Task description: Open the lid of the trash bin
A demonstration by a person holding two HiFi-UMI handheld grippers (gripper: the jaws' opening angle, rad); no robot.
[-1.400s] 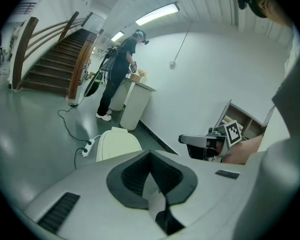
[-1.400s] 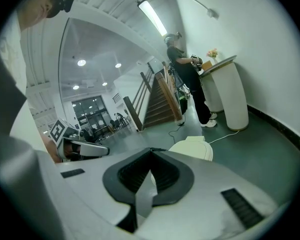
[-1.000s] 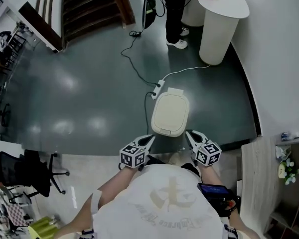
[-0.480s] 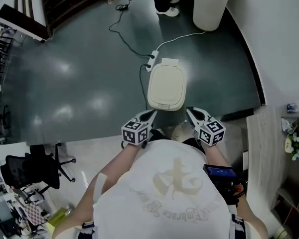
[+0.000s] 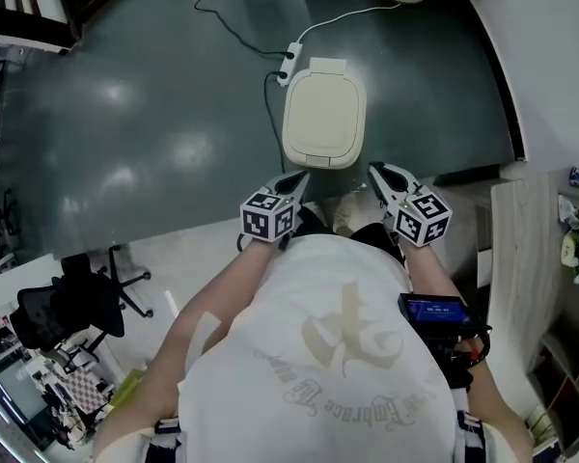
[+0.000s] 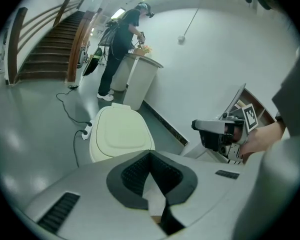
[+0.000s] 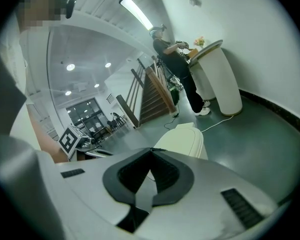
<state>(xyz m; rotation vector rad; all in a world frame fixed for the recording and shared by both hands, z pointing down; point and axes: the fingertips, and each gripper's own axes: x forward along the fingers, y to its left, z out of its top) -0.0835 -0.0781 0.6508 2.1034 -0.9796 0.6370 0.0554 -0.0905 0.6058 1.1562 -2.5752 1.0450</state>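
The cream trash bin (image 5: pixel 324 114) stands on the dark floor with its lid down flat. Both grippers hang just short of its near edge, close to the person's body. My left gripper (image 5: pixel 299 176) points at the bin's near left corner, jaws together and holding nothing. My right gripper (image 5: pixel 374 170) points at the near right corner, also shut and empty. The left gripper view shows the left gripper (image 6: pixel 150 154) with the bin (image 6: pixel 121 131) beyond its tips. From the right gripper (image 7: pixel 151 150), the bin (image 7: pixel 184 139) lies straight ahead.
A white power strip (image 5: pixel 289 61) with its cable lies on the floor behind the bin. A white pedestal counter (image 6: pixel 139 76) with a person (image 6: pixel 121 49) at it stands farther back, beside a staircase (image 6: pixel 45 49). A wooden shelf (image 5: pixel 521 258) is at right, an office chair (image 5: pixel 77 307) at left.
The head view has shifted, so the bin now sits higher in the frame and the counter is nearly out of view. Both grippers stay shut near the bin's front edge.
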